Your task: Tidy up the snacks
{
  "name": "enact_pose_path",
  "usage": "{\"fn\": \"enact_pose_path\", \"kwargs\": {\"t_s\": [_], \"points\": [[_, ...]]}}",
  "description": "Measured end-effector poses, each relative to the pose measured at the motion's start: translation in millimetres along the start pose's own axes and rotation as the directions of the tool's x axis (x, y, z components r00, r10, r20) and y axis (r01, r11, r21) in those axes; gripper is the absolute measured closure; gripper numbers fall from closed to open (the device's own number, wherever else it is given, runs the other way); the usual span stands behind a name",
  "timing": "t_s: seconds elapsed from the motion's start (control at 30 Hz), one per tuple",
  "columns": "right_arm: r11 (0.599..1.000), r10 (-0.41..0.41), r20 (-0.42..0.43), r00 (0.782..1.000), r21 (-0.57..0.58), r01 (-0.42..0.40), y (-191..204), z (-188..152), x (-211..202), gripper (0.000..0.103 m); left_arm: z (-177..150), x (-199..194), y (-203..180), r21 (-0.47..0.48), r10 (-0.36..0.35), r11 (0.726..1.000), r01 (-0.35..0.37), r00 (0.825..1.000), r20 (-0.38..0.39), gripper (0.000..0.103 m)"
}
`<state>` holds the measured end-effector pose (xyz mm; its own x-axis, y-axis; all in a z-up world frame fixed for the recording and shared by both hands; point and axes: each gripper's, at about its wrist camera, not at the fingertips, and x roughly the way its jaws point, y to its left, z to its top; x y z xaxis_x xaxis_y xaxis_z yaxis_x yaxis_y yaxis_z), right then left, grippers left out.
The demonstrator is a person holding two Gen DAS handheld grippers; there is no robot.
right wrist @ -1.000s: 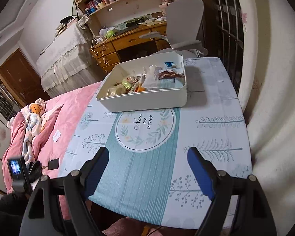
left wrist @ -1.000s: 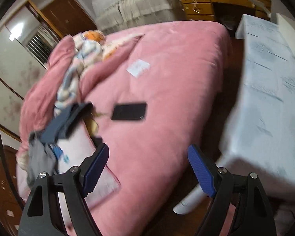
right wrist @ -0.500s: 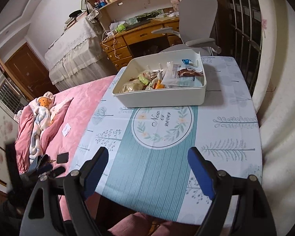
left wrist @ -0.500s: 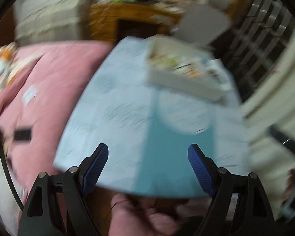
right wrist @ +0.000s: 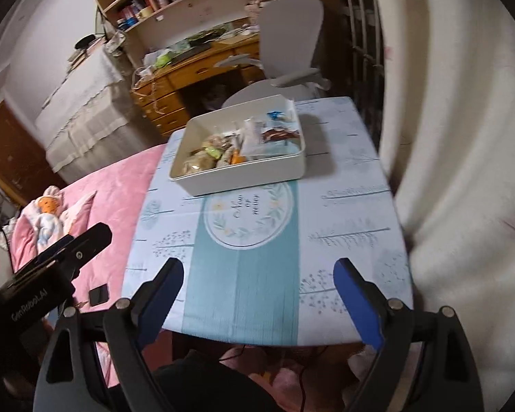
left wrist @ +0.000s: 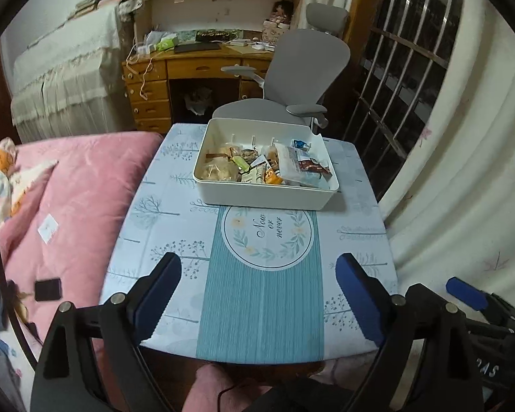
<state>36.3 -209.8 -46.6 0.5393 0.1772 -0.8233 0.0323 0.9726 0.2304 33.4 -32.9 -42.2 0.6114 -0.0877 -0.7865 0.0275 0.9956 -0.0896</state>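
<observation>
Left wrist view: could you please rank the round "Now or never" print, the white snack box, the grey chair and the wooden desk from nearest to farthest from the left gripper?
From the left gripper:
1. Round print, on the tablecloth just ahead.
2. White snack box, at the table's far end.
3. Grey chair, behind the table.
4. Wooden desk, against the back wall, left of the chair.

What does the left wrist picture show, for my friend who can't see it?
A white box full of wrapped snacks sits at the far end of a small table with a blue-and-white cloth. The left tongs, open and empty, hang over the near edge. A pink bed is on the left, and a grey chair and wooden desk stand behind.
</observation>
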Motion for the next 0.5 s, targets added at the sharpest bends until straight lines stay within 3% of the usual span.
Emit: {"fn": "enact_pose_path", "kwargs": {"t_s": [0.1,0.23,0.5], "points": [[1.000,-0.005,0.015,1.000,-0.013,0.005,5,-7,-4,0.008,-2,-7,-3,0.024,0.049,0.998,-0.050,0.999,0.020,0.003],[1.000,-0.010,0.029,1.000,0.019,0.009,0,-11,-6,0.000,-3,-8,1,0.018,0.065,0.998,-0.065,0.997,0.031,0.001],[1.000,-0.021,0.039,0.999,0.002,0.021,2,-13,-7,0.000,-7,-10,-1,0.025,0.113,0.993,-0.114,0.993,0.047,0.001]]}}
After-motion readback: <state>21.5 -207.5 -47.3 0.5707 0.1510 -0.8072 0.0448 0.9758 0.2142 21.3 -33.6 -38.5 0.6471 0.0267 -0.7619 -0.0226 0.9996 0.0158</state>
